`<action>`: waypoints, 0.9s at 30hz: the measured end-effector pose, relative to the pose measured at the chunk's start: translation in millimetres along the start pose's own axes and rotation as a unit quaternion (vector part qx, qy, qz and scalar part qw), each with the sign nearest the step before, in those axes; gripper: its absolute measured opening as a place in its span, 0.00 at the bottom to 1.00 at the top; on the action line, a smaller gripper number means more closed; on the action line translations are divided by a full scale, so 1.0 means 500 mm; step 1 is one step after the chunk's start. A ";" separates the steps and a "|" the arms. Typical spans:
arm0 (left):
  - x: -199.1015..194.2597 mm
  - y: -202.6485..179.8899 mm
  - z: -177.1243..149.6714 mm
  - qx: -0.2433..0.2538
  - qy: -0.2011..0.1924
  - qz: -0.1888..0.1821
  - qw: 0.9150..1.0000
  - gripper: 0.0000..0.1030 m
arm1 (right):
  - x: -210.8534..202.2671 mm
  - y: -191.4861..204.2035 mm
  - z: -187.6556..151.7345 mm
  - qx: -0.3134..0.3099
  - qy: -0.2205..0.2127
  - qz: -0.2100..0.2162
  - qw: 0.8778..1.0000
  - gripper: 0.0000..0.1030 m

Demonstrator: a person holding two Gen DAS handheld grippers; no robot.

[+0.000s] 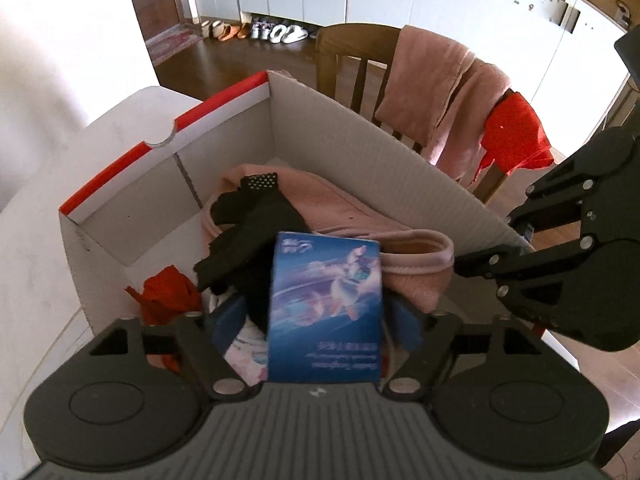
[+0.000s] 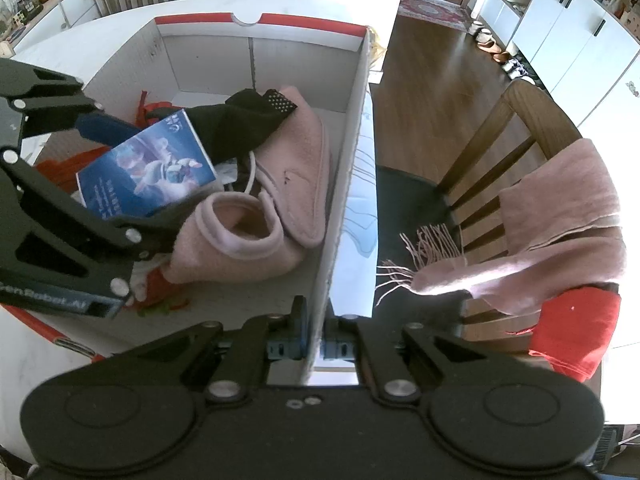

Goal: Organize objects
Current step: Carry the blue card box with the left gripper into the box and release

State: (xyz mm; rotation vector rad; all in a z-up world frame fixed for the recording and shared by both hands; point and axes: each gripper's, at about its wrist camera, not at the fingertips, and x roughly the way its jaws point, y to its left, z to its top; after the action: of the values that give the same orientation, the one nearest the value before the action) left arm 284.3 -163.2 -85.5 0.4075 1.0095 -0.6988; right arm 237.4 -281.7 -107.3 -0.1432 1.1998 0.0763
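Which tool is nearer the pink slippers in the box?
Left. The left tool holds the blue pack inside the box, right beside the pink slippers. The right tool is clamped on the box's side wall, farther off.

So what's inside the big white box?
Inside the cardboard box: pink fleece clothing, a black glove, something red, and the blue packet the left gripper holds. Underneath is covered.

Black linkage tool (image 1: 324, 316), silver rivets, blue pads (image 2: 282, 346).
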 end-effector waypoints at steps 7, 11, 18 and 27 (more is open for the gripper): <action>-0.020 0.018 -0.023 -0.023 -0.016 -0.012 1.000 0.79 | 0.000 -0.002 0.000 0.000 0.002 0.002 1.000 0.04; -0.045 0.026 -0.042 -0.035 -0.033 -0.013 0.999 0.79 | 0.001 -0.003 0.001 -0.002 0.002 0.002 1.000 0.04; -0.107 0.035 -0.072 -0.076 -0.076 0.012 0.994 0.80 | 0.001 -0.001 0.000 -0.012 0.000 0.002 1.000 0.05; -0.191 0.036 -0.127 -0.145 -0.130 0.052 0.979 0.80 | -0.007 0.000 -0.004 -0.036 -0.009 0.007 0.999 0.06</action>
State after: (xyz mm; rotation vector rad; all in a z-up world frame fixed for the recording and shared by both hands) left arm 224.2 -78.8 -33.0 0.1085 0.8194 -0.4870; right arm 234.0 -281.7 -104.8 -0.1970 1.1815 0.1327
